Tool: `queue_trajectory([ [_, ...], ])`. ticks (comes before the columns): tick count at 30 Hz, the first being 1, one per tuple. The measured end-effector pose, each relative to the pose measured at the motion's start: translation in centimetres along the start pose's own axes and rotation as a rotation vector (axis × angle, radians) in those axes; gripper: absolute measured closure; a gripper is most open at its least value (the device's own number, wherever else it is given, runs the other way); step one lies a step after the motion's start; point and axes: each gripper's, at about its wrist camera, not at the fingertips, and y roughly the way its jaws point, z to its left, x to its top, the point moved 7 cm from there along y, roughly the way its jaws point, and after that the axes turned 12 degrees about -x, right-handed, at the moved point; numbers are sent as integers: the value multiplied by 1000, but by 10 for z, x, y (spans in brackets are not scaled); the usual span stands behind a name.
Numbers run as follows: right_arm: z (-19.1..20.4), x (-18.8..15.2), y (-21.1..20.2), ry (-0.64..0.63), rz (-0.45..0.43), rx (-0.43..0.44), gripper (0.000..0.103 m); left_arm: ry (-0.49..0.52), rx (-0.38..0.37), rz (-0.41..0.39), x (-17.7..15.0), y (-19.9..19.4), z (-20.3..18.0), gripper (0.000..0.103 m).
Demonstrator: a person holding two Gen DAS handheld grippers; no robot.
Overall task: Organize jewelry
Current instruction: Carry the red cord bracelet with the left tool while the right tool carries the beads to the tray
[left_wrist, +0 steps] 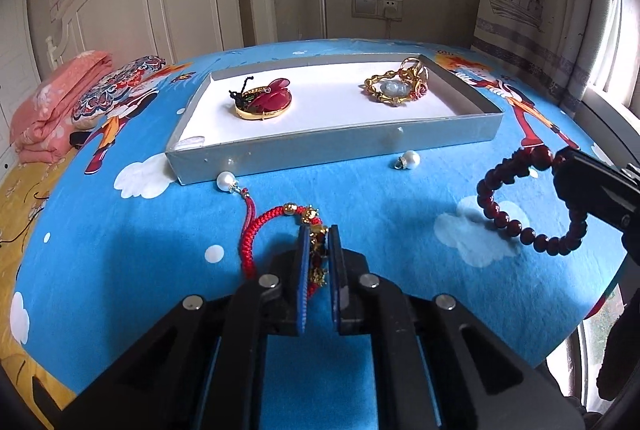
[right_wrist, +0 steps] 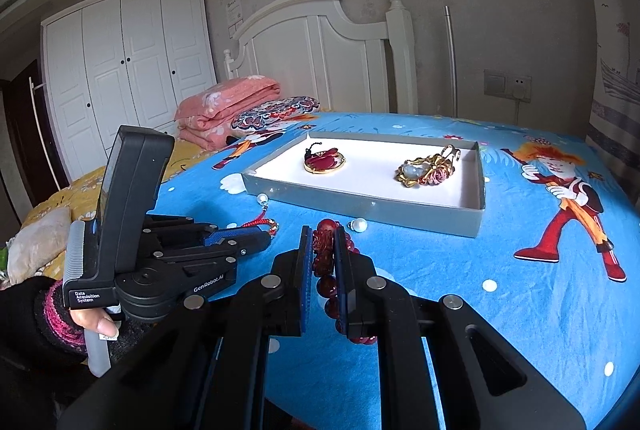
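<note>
On the blue cartoon bedsheet (left_wrist: 360,198), the left gripper (left_wrist: 319,254) pinches the red cord bracelet (left_wrist: 256,226) and the right gripper (right_wrist: 323,258) the dark bead bracelet (left_wrist: 520,206), likely bound for the gray tray (left_wrist: 332,146) already holding 2 brooches.

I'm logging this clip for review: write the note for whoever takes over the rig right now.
Left tongs: shut on the red cord bracelet, which lies on the blue sheet.
Right tongs: shut on the dark red bead bracelet.
Grey tray: already holds the red-and-gold pendant and the gold-framed brooch.
Left to do: both bracelets into the tray, then the two loose pearls in front of it.
</note>
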Motion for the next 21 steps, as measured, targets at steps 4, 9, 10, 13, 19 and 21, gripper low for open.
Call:
queue_trajectory([
  [4,7,0,-3,-9,-1,2,91,-1,-23,-26,-3,-16,-7,94],
  [9,12,5,-7,-10,-15,0,91,19,-34,-61,2,-33,-16,94],
  [10,13,6,-7,-12,-15,-2,91,20,-37,-65,2,-35,-17,94],
  [13,16,7,-8,-15,-16,-12,91,18,-46,-79,2,-41,-21,94],
  [19,16,8,-9,20,-19,-56,91,0,-14,-162,5,-62,-22,94],
  [21,17,8,-9,36,-16,-69,91,-12,-12,-188,7,-69,-22,94],
])
